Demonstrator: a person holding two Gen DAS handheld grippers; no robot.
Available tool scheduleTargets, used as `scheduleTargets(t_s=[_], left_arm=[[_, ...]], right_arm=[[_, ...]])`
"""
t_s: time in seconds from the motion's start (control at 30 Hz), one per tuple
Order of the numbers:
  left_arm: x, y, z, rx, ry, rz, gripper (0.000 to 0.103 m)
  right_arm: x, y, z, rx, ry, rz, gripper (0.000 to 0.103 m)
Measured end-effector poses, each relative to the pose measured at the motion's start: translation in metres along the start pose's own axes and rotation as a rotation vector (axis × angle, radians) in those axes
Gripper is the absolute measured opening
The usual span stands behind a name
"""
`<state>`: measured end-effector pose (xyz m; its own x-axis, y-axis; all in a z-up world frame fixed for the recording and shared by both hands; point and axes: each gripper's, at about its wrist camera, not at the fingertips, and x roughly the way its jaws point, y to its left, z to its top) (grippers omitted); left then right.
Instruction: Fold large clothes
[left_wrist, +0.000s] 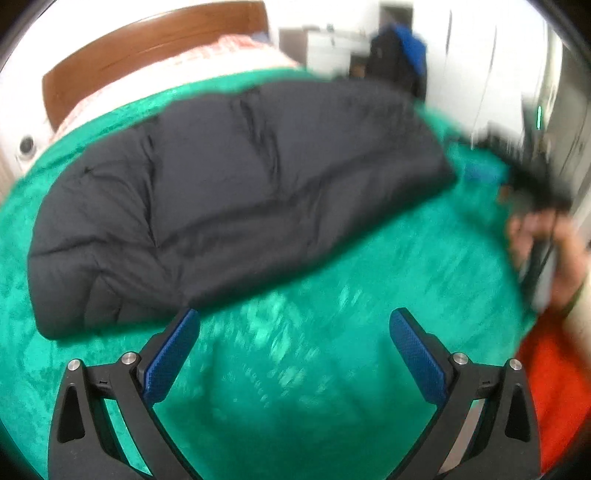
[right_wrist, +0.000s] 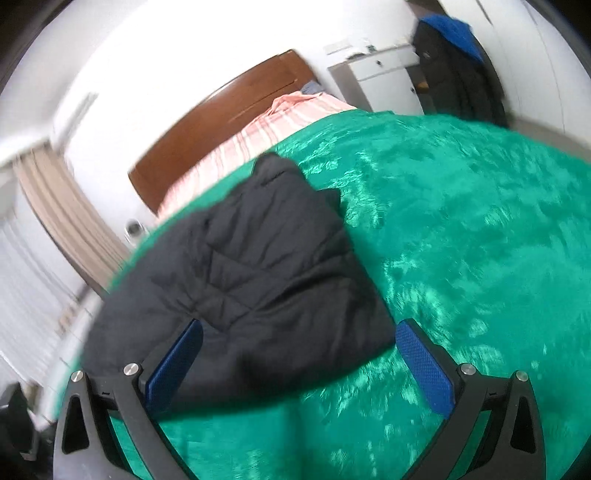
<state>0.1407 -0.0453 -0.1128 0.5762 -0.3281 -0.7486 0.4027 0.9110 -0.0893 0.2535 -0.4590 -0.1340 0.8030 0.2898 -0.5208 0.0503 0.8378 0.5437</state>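
Dark quilted jacket (left_wrist: 229, 192); folded, flat

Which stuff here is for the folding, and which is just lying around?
For the folding:
- black puffy coat
- left gripper, open
- right gripper, open

Just there:
- green blanket
- pink striped bedding
- wooden headboard
- hanging dark clothes
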Motion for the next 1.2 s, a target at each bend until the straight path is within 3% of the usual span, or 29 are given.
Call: scheduleTargets(t_s=[0.13, 0.2, 0.27, 0.33, 0.37, 0.4, 0.5, 0.6, 0.73, 0.83, 0.9, 0.97, 1.0, 1.13, 1.2], left_arm=[[-0.008, 0.018, 0.054, -0.122, -0.119, -0.205, 0.102], [0.000, 0.015, 0.076, -0.099, -0.150, -0.262, 0.102], [0.026, 0.010, 0.091, -0.074, -0.131, -0.313, 0.102], [0.061, 0.008, 0.091, -0.092, -0.046, -0.321, 0.102], [0.090, 0.011, 0.085, -0.112, 0.037, -0.334, 0.101], [0.103, 0.008, 0.077, -0.093, 0.053, -0.313, 0.101], [0.104, 0.006, 0.074, -0.034, 0.037, -0.271, 0.102], [0.078, 0.012, 0.079, -0.064, 0.048, -0.298, 0.102], [0.039, 0.034, 0.079, -0.094, -0.057, -0.281, 0.102], [0.067, 0.040, 0.071, -0.109, 0.055, -0.309, 0.102], [0.083, 0.036, 0.065, -0.035, 0.064, -0.261, 0.102], [0.086, 0.035, 0.064, -0.002, 0.061, -0.228, 0.102], [0.084, 0.037, 0.064, -0.009, 0.061, -0.232, 0.102], [0.074, 0.065, 0.073, -0.086, 0.083, -0.323, 0.102], [0.051, 0.092, 0.073, -0.187, 0.098, -0.402, 0.102]], right_arm=[[0.010, -0.014, -0.003, 0.157, 0.062, 0.125, 0.103], [0.013, -0.012, -0.002, 0.185, 0.058, 0.175, 0.103], [0.017, -0.011, 0.000, 0.197, 0.059, 0.193, 0.103], [0.019, -0.012, 0.002, 0.191, 0.065, 0.184, 0.103], [0.020, -0.012, 0.001, 0.186, 0.069, 0.179, 0.103], [0.021, -0.012, 0.001, 0.181, 0.073, 0.178, 0.103], [0.023, -0.009, 0.004, 0.139, 0.099, 0.175, 0.103], [0.025, -0.010, 0.003, 0.131, 0.118, 0.189, 0.103], [0.035, -0.012, 0.007, 0.193, 0.120, 0.224, 0.103], [0.062, -0.010, 0.017, 0.236, 0.158, 0.244, 0.103], [0.080, -0.002, 0.025, 0.216, 0.188, 0.218, 0.102], [0.088, 0.013, 0.035, 0.177, 0.226, 0.226, 0.074], [0.087, 0.022, 0.041, 0.147, 0.228, 0.224, 0.051], [0.055, 0.106, 0.059, -0.230, 0.137, 0.115, 0.043], [0.042, 0.146, 0.061, -0.374, 0.098, 0.080, 0.043]])
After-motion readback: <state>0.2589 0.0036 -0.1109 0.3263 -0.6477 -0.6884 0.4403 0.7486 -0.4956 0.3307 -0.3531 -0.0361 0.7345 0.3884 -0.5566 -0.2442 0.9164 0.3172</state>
